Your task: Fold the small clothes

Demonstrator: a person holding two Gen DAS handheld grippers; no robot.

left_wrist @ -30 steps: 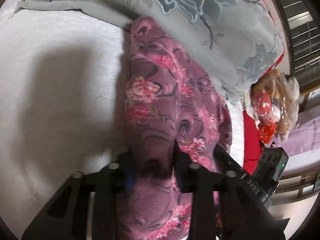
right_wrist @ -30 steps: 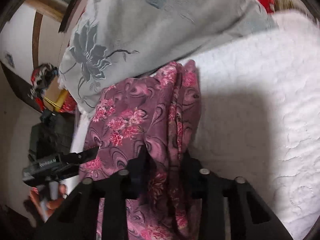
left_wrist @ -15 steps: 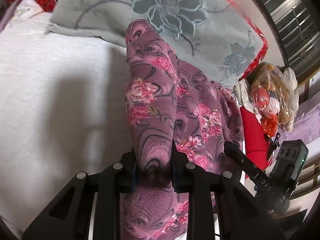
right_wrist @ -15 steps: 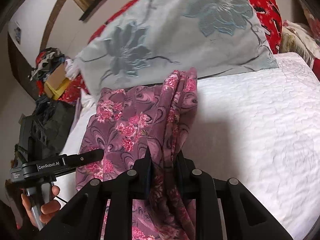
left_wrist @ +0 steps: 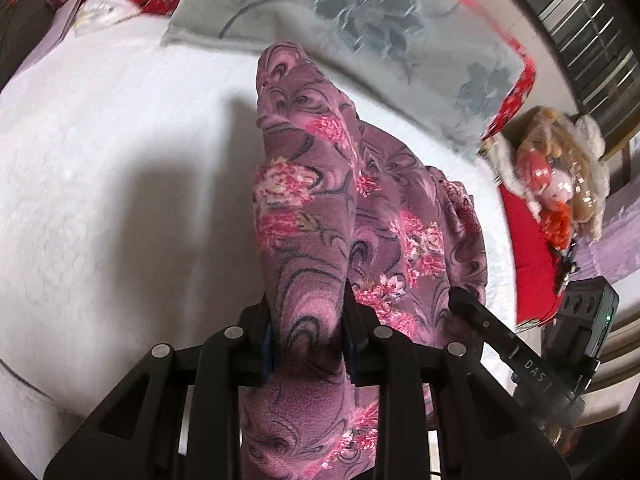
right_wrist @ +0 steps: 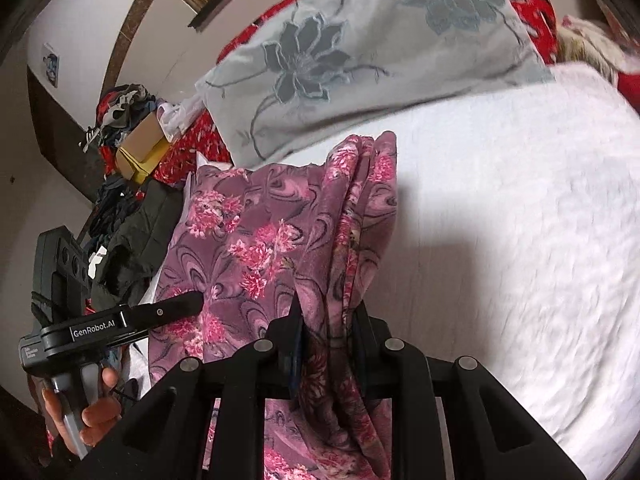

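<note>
A white quilted bed [left_wrist: 100, 184] fills most of both views. It lies open and bare to the left of the garment in the left wrist view and to its right in the right wrist view. A grey pillow [right_wrist: 360, 56] with dark flower prints lies along the far edge of the bed, with red patterned bedding behind it. Past one side edge sits a doll [left_wrist: 556, 184] in clear wrap; past the other, a pile of clothes and a cardboard box [right_wrist: 140, 152].

The garment [left_wrist: 312, 208] is purple fleece printed with pink flowers and dark swirls. It hangs bunched in vertical folds, stretched between the two grippers above the bed, near the pillow.

The left gripper [left_wrist: 308, 340] has its fingers narrow and clamped on a thick fold of the garment. The right gripper [right_wrist: 328, 344] likewise pinches a gathered fold between narrow fingers. A hand [right_wrist: 80, 412] grips the left gripper's handle at the lower left of the right wrist view.
</note>
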